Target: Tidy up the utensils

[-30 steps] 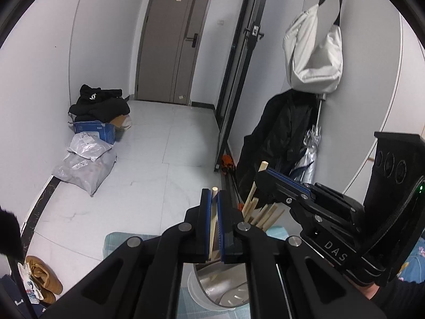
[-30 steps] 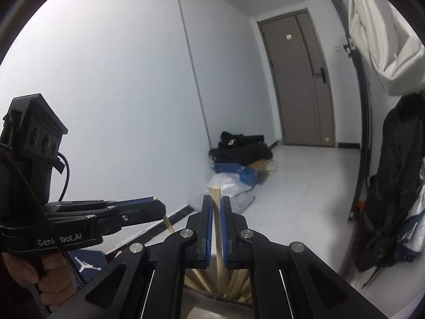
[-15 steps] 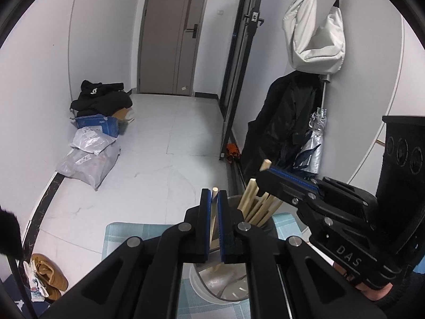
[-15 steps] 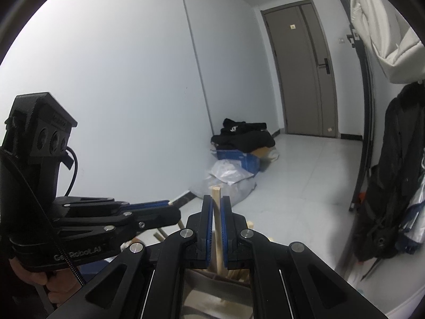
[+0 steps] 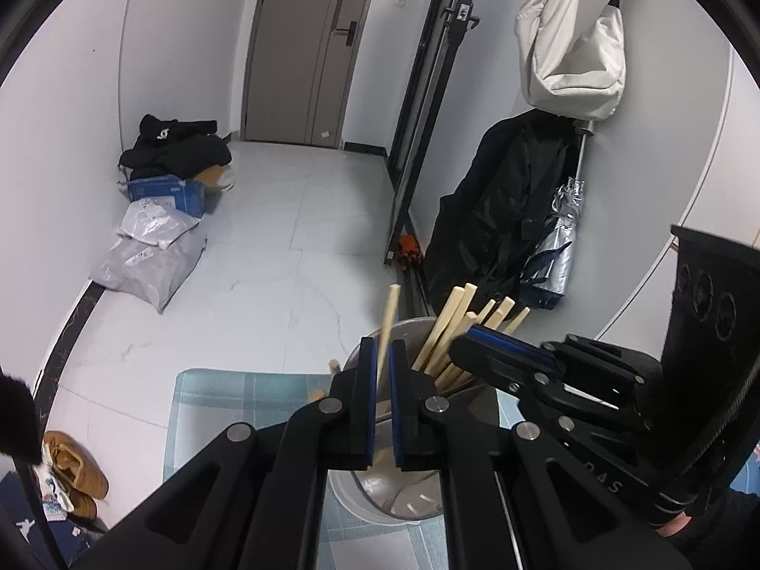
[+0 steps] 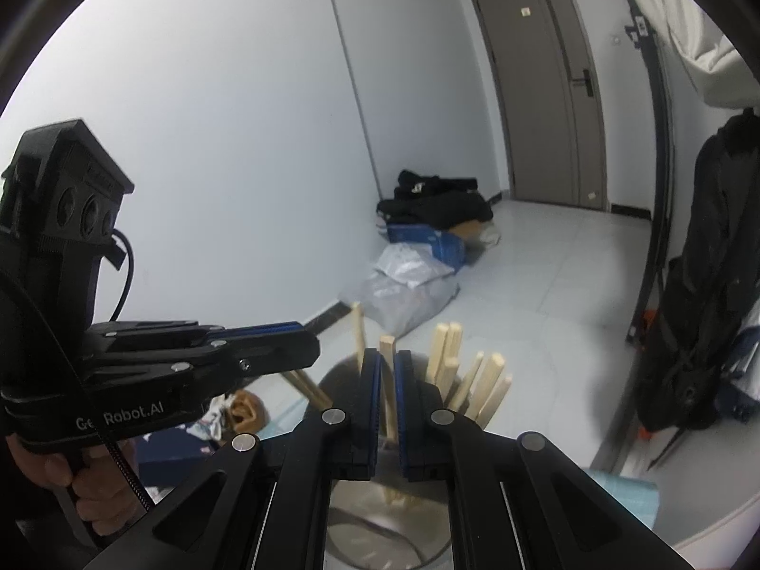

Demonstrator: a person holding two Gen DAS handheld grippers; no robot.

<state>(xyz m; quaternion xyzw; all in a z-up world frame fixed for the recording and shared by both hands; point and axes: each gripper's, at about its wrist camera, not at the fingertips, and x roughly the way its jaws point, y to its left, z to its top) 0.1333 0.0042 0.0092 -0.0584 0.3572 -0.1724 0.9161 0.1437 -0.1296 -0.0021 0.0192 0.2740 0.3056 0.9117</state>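
Chopsticks (image 5: 468, 320), pale wooden sticks, stood bunched and leaning in a metal holder (image 5: 403, 498) on a checked cloth (image 5: 213, 403) covering the counter. In the left wrist view, the left tongs (image 5: 383, 349) were clenched on a single chopstick (image 5: 387, 327) whose lower end reached down into the holder and whose top rose above the pads. The right tongs (image 5: 463, 339) entered from the right, over the holder's rim beside the bunched sticks. A white bag (image 5: 570, 52) hung on the wall above a dark coat (image 5: 503, 199).

In the right wrist view, the right tongs (image 6: 388, 362) gripped another chopstick (image 6: 387, 384), upright over the holder (image 6: 380, 522), with the jaws having just eased slightly apart. The left tongs (image 6: 304, 346), held by a hand (image 6: 66, 479), reached in from the left, level with the stick tops. Bags (image 6: 408, 285) lay on the floor by the wall.
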